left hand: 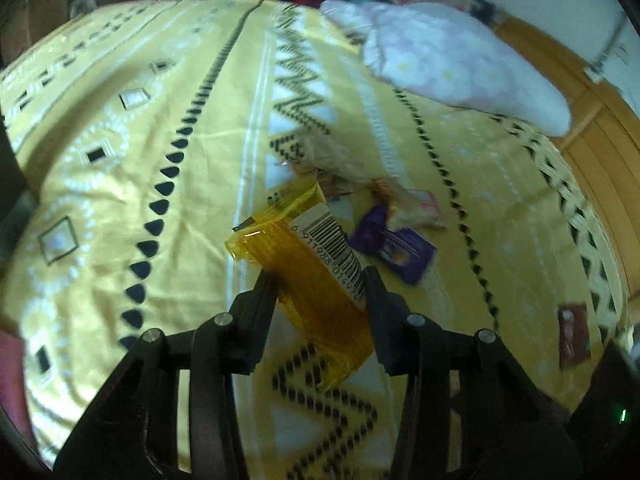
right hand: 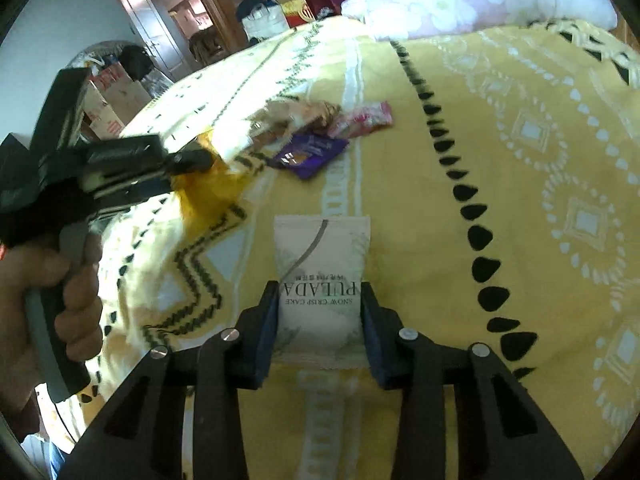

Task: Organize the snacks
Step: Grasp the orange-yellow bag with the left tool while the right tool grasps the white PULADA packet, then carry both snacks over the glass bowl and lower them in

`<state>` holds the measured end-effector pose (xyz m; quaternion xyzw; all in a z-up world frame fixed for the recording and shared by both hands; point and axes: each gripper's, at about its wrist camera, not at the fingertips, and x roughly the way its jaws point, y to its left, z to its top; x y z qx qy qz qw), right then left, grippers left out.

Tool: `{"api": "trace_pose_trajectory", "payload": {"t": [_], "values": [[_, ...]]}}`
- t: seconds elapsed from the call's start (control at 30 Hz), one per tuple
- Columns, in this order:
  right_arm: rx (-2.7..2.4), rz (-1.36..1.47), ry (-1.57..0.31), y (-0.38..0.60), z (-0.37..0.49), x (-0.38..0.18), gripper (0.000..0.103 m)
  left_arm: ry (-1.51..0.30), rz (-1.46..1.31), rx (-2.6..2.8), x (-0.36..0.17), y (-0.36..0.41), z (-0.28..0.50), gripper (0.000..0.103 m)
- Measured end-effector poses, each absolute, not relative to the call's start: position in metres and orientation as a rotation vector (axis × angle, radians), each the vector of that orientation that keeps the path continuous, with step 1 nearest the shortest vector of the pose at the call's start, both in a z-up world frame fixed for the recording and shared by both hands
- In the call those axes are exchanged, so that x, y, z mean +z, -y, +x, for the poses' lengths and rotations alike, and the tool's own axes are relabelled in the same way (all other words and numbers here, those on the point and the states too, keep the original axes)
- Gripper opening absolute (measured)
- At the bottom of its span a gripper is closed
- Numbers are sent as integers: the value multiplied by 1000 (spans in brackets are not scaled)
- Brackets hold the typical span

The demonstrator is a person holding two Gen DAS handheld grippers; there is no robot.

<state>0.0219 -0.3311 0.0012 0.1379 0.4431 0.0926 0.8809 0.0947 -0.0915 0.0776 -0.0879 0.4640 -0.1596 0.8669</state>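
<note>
The left tool (left hand: 318, 288) is clamped on an orange snack pack (left hand: 316, 280), barcode side up, so the pack is pinched between both black fingers and sticks out ahead of them over the bed (left hand: 120, 208). The right tool (right hand: 318, 300) is closed on a white snack pack (right hand: 322, 276) printed "PULADA snow crisp cake", gripped at its sides near the lower half, with the top half poking out past the fingertips.

From the right wrist view, the left tool (right hand: 192, 160) is seen off to the left, held by a hand (right hand: 60, 292), with the orange pack (right hand: 208, 188) hanging from it above the yellow patterned bedspread (right hand: 500, 160).

A little pile of other snacks is left lying on the bedspread further ahead: a purple packet (left hand: 394, 250), a pink packet (right hand: 366, 120), and a clear crinkly bag (right hand: 296, 116) with something brownish in it, all close together and partly touching. A dark red packet (left hand: 574, 336) is seen on its own, well apart from the pile, near the bed's right edge in the left wrist view.

A floral pillow (left hand: 460, 64) is sitting at the far end of the bed. The left wrist view is a bit blurred.
</note>
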Motion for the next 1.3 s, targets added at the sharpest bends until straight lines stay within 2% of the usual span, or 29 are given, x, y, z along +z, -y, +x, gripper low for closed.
{"api": "trace_pose_trajectory", "payload": {"t": [0.2,0.33,0.7,1.0,1.3], "values": [[226,313,-881,331,-4,25,41,-914,-4,-329,113,87,61,41],[218,313,-848,332,-14,42,41,-813,113,-259,141,80,36,41],[280,246,-715,295,-25,123,41,-602,128,-88,217,15,1,40],[415,148,-635,204,-13,188,41,-487,77,68,266,-72,-28,40],[628,36,-582,62,-6,238,41,-429,-10,227,281,-165,-49,40]]}}
